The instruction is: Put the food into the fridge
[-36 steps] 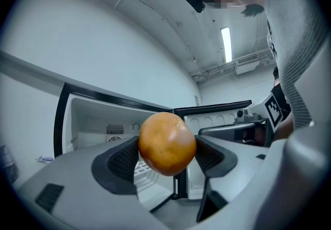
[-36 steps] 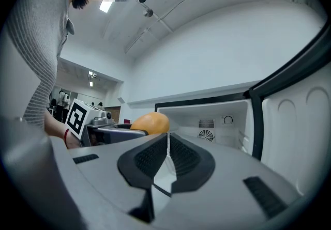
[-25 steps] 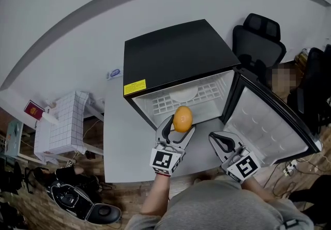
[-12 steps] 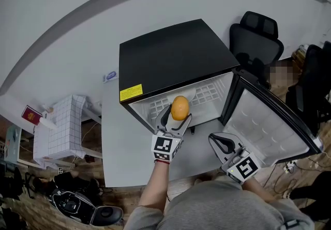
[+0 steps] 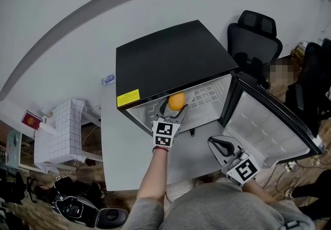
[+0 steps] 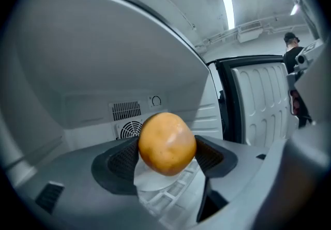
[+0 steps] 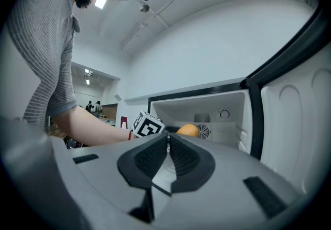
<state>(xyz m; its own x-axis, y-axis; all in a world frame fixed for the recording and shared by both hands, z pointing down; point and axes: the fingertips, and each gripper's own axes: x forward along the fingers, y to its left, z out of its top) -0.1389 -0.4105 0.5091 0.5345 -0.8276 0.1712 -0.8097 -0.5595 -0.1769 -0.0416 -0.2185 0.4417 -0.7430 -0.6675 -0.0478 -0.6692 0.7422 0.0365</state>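
The left gripper (image 5: 175, 110) is extended into the open compartment of the black fridge (image 5: 170, 56), with its marker cube at the front edge of the opening. In the left gripper view, the 2 jaws are spread to the width of 1 orange fruit (image 6: 166, 142) and clamp it from both sides, so the padded faces press on its left and right flanks. The fruit is inside the fridge, above the white wire shelf (image 5: 209, 94) and over a pale round item (image 6: 155, 181) that appears to be a plate; whether the fruit touches it cannot be determined. The rear wall of the compartment, with 2 vent grilles and 1 dial, is behind the fruit. The fridge door (image 5: 269, 125) stands fully swung out to the right. The right gripper (image 5: 220, 144) is held outside the fridge, near the door's lower edge and above the grey table (image 5: 124, 146); its jaws are pressed together with nothing between them. A black office chair (image 5: 256, 32) stands behind the fridge.
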